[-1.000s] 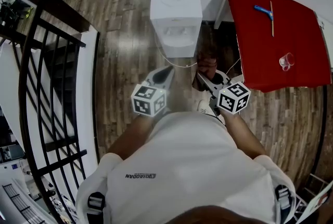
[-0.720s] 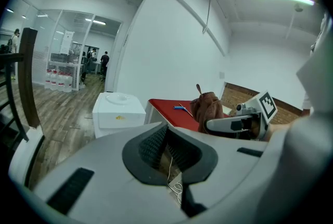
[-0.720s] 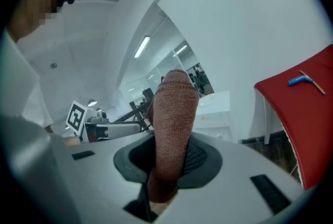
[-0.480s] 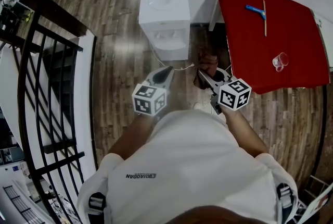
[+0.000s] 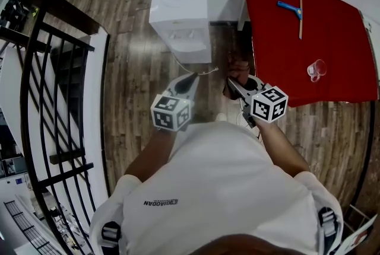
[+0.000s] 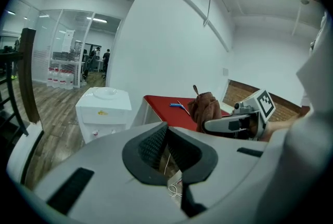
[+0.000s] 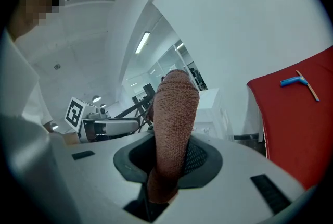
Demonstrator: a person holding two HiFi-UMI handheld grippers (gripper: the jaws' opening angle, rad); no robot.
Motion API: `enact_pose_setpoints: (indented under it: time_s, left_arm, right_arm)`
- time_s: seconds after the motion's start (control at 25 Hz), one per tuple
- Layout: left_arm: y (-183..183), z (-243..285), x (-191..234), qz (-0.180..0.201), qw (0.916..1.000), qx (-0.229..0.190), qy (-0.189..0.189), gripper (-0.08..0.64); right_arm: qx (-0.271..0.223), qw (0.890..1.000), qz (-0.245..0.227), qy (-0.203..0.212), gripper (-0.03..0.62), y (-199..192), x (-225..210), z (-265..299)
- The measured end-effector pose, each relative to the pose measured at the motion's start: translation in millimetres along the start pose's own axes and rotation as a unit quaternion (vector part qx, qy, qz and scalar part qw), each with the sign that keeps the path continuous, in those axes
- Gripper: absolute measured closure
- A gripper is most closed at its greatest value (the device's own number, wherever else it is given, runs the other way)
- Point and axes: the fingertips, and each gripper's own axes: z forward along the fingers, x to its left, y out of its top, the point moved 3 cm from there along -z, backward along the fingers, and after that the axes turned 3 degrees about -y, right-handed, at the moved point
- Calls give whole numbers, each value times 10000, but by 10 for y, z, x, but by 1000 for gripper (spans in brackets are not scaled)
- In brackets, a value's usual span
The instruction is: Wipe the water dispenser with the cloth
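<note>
Right tongs [image 7: 170, 158] clamped on cloth [image 7: 174, 113]; brown cloth stands upright out of the jaws. Left tongs [image 6: 166, 132] closed to a point, nothing between (empty). Dispenser [image 5: 181, 5] on floor ahead, apart from cloth, beside red bench [image 5: 332, 58].

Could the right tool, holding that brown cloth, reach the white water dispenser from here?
Probably yes. The right tool grips the cloth, and only wood floor and a thin cord lie between it and the water dispenser ahead. The red table stands off to the right, clear of that path.
</note>
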Motion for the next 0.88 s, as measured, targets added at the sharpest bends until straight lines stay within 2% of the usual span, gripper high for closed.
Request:
enact_pose_setpoints:
  time_s: [0.36,0.6,0.72,0.88]
  left_arm:
    - [9,-66,165,-31,9991,154,406,560]
    - [37,59,388,-72,9992,184,340,560]
    - [119,179,591,-58,9996,175,236,560]
    - [320,383,963,122,9997,152,162,560]
  right_arm:
    - [3,9995,288,88,506,-66,-167,115]
    - [115,9995,300,-61,508,-55,-285,340]
    - [170,9994,154,-268,508,25,-372,526]
    - [395,9967,-422,-566,506,167,-483,866]
